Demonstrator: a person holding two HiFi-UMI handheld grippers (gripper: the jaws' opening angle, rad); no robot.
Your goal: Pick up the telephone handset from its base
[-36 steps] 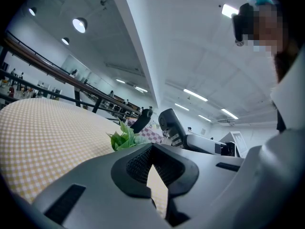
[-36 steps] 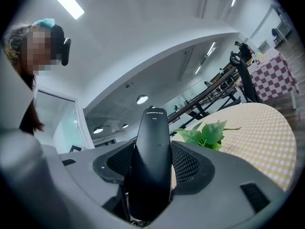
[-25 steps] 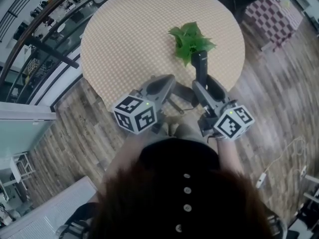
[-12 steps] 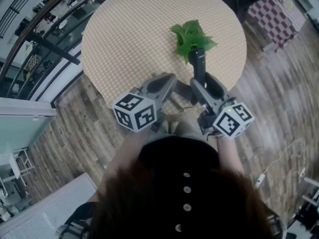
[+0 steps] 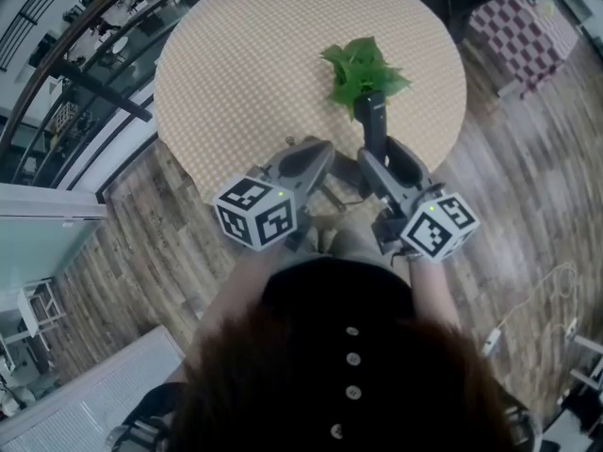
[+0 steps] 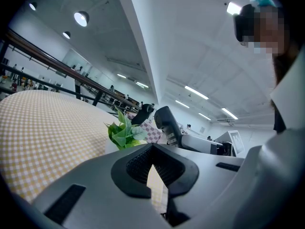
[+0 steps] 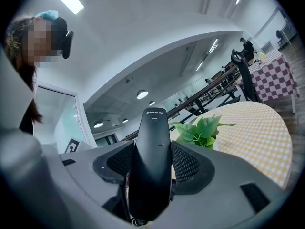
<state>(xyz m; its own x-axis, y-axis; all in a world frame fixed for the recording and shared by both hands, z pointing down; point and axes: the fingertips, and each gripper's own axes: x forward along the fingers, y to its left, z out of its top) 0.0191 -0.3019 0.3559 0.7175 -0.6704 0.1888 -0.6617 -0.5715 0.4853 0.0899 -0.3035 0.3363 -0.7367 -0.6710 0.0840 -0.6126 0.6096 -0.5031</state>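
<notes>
My right gripper [image 5: 376,161] is shut on a black telephone handset [image 5: 373,122], which sticks up past the jaws over the near edge of the round table [image 5: 245,73]. In the right gripper view the handset [image 7: 152,161] stands upright between the two ribbed pads [image 7: 188,163]. My left gripper [image 5: 317,154] sits close beside it on the left, shut with nothing in it [image 6: 152,150]. From the left gripper view the handset [image 6: 167,123] shows tilted in the air. The telephone's base is hidden.
A small green plant [image 5: 363,72] stands on the checked tablecloth just beyond the handset. A railing [image 5: 85,73] runs at the left. A maroon checked table [image 5: 523,26] is at the top right. A white cable [image 5: 537,295] lies on the wooden floor.
Hardly anything differs: both grippers stay almost still, and the handset remains in the right gripper, shifted only very slightly.
</notes>
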